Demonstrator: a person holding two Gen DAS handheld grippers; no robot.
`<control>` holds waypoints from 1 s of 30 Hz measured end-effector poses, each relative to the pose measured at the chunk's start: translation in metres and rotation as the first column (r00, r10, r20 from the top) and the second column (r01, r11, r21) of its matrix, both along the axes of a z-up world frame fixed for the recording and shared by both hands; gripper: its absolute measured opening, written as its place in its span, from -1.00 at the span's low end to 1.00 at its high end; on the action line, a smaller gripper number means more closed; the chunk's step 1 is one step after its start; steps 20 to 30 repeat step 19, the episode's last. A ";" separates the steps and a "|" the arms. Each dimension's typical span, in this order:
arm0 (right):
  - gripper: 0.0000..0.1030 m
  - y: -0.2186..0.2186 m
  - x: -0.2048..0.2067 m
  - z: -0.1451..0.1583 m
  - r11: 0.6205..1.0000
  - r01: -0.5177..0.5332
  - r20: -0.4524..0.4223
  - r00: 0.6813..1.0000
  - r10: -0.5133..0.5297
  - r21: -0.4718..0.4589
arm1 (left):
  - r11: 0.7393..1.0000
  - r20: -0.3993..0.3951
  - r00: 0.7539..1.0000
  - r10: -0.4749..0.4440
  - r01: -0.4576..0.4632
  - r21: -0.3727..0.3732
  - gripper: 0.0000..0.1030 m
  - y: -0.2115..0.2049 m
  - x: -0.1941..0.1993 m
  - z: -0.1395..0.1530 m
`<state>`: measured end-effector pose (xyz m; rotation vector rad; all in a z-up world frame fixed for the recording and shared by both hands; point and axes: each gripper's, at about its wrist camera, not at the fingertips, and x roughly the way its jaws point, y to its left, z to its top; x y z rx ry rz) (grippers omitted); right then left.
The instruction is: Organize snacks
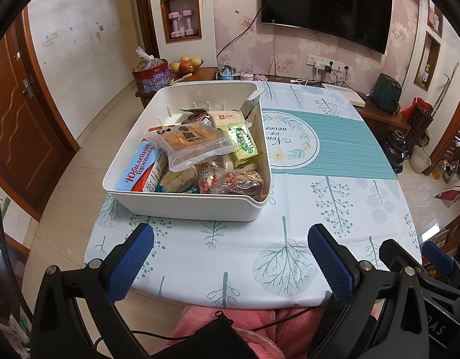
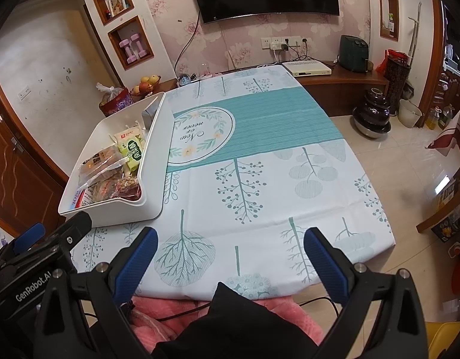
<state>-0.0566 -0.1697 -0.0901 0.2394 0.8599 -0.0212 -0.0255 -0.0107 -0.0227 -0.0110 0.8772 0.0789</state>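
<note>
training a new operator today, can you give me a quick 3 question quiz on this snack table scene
1. True or false: the left gripper and the right gripper are both open and hold nothing.
2. Multiple choice: where are the packaged snacks? A) spread over the tree-print tablecloth B) piled inside the white rectangular plastic bin C) on the floor
3. Fill in: the clear-wrapped biscuit pack lies on ___ of the pile, beside the light blue packet with red lettering.

Key: 1 true; 2 B; 3 top
</note>
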 end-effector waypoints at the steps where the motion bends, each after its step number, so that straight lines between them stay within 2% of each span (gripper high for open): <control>1: 0.92 0.001 -0.001 -0.001 1.000 0.000 0.000 1.000 0.000 0.001 | 1.000 0.000 1.000 0.000 0.000 0.000 0.99 0.001 -0.001 0.000; 30: 0.92 0.000 0.001 -0.001 1.000 0.003 -0.007 1.000 -0.003 0.003 | 1.000 -0.008 1.000 -0.001 0.001 -0.001 0.99 0.002 -0.004 -0.005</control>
